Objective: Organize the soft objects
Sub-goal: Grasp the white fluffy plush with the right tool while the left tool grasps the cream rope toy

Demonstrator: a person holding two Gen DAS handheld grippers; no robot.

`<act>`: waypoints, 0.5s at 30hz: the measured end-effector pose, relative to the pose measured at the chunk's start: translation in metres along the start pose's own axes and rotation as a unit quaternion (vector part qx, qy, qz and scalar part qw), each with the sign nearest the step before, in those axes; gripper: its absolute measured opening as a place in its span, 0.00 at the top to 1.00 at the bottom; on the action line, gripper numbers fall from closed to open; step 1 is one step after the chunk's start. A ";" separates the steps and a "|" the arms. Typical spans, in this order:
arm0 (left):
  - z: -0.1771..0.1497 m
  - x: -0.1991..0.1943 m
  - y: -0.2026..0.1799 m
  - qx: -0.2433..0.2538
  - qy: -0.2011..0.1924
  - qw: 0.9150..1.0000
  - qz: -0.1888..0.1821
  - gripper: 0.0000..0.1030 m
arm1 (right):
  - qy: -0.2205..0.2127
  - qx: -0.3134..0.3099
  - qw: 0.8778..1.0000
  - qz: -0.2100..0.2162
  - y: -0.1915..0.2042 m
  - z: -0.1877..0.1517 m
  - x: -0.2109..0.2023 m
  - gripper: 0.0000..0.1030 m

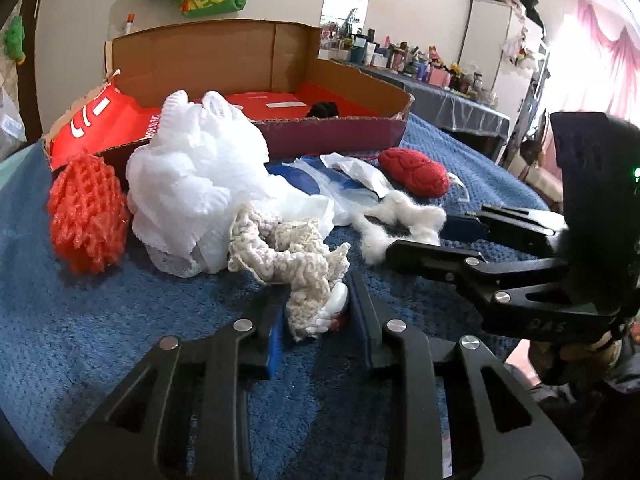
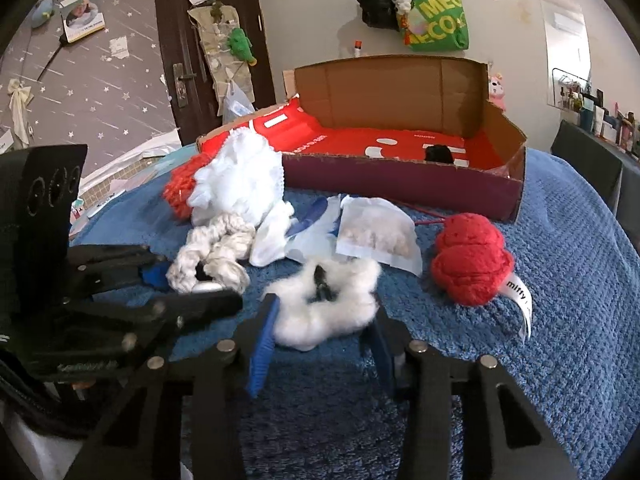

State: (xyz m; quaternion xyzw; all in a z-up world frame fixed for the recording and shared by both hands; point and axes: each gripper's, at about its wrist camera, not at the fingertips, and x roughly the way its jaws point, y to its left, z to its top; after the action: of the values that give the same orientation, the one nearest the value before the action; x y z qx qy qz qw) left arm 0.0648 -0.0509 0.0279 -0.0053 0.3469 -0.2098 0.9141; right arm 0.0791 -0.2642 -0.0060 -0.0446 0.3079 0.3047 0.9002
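Pale walls, dark door (image 2: 208, 40), pink curtains (image 1: 600, 60) — cluttered side table (image 1: 440, 92) under bright window light.

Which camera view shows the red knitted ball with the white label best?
The right wrist view: the red knitted ball appears large, near, unobstructed, with its label readable. The left wrist view shows it smaller and farther, and the label is barely visible.

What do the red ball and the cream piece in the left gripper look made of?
Red ball: likely wool or acrylic yarn, matte and fuzzy, strands wound in visible loops. Cream piece: apparently crocheted cotton cord, matte, with chunky ribbed stitches; the left gripper pinches its end.
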 end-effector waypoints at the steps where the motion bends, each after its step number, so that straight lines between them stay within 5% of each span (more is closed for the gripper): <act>1: 0.001 0.000 0.000 0.001 0.000 1.000 -0.002 0.79 | -0.003 0.001 1.000 0.001 0.000 0.000 -0.001 0.57; 15: 0.004 -0.020 -0.002 0.013 -0.030 0.999 -0.007 0.81 | -0.042 0.007 0.999 -0.011 0.004 0.001 -0.020 0.62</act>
State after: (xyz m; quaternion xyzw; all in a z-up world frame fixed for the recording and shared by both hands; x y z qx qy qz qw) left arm 0.0529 -0.0457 0.0444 -0.0027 0.3167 -0.2205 0.9225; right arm 0.0652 -0.2706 0.0070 -0.0289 0.2718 0.2941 0.9159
